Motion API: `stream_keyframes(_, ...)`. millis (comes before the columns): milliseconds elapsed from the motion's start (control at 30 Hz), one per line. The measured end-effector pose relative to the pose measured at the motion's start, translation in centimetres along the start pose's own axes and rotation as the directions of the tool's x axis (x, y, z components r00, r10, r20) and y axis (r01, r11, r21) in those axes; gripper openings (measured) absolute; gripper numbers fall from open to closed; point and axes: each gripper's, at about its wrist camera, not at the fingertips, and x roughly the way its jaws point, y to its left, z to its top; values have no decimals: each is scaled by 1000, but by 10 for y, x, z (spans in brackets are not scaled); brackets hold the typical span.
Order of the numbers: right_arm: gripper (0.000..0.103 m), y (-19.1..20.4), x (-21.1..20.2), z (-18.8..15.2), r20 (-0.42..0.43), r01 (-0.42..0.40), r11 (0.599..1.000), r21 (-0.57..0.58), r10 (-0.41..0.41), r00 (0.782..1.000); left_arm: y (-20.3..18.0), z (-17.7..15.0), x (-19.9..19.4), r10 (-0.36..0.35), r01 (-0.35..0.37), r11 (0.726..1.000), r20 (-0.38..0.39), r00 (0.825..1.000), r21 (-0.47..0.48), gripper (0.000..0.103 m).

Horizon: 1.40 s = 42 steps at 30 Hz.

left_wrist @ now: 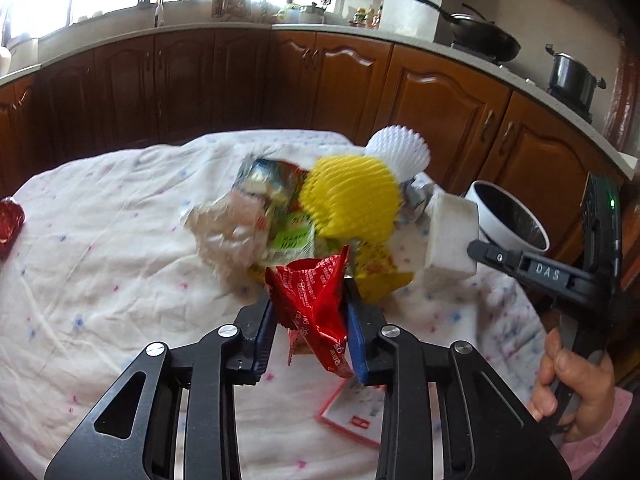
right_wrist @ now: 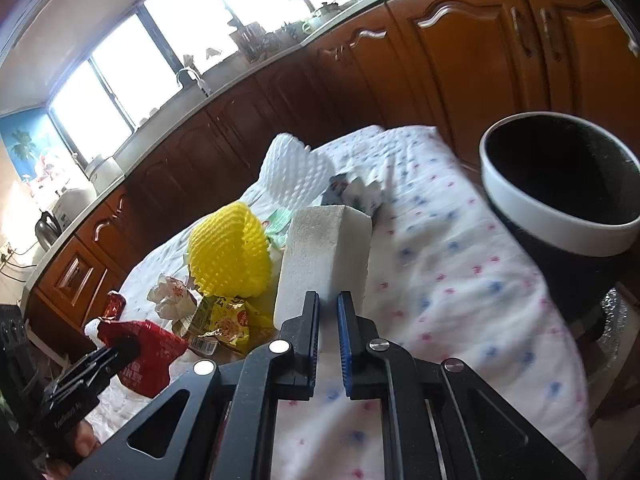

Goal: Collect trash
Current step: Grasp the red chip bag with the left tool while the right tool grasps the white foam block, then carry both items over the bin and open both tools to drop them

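My left gripper [left_wrist: 310, 312] is shut on a crumpled red wrapper [left_wrist: 316, 304], held above the cloth-covered table [left_wrist: 100, 260]. My right gripper [right_wrist: 329, 308] is shut on a white foam block [right_wrist: 324, 256], also seen in the left wrist view [left_wrist: 450, 236], left of the white-rimmed trash bin [right_wrist: 560, 188]. A pile of trash lies on the table: a yellow foam net [left_wrist: 352, 196], a white foam net [left_wrist: 398, 154], a clear plastic bag [left_wrist: 232, 232], green and yellow packets [left_wrist: 292, 240]. The red wrapper shows at the right wrist view's lower left [right_wrist: 148, 352].
A second red wrapper [left_wrist: 10, 224] lies at the table's left edge. A white card [left_wrist: 354, 416] lies under my left gripper. Wooden cabinets [left_wrist: 280, 80] and a counter with pots [left_wrist: 484, 36] stand behind. The bin [left_wrist: 508, 216] stands off the table's right edge.
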Motion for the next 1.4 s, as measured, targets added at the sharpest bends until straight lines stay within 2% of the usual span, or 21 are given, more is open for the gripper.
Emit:
stream_keyframes(200,9,-18,-29,3,44,16,1000,17,-17,999,-22,13,-5,-57,57,998,18,998,23,27)
stream_keyframes(433,9,-49,-55,9,83,66,996,53,-70,994,-66,30,-1,-136,134,988,27,990,79,27)
stream_keyframes(933,9,-117,-89,39,130,200,976,84,-210,969,-165,62,43,-202,201,965,-9,979,169,27)
stream_keyframes(1200,9,-150,-88,66,101,256,963,78,-263,959,-220,87,80,-248,257,946,-70,966,196,27)
stream_keyframes(1400,9,-168,-76,83,59,283,957,61,-287,956,-263,107,117,-260,289,934,-155,953,209,27)
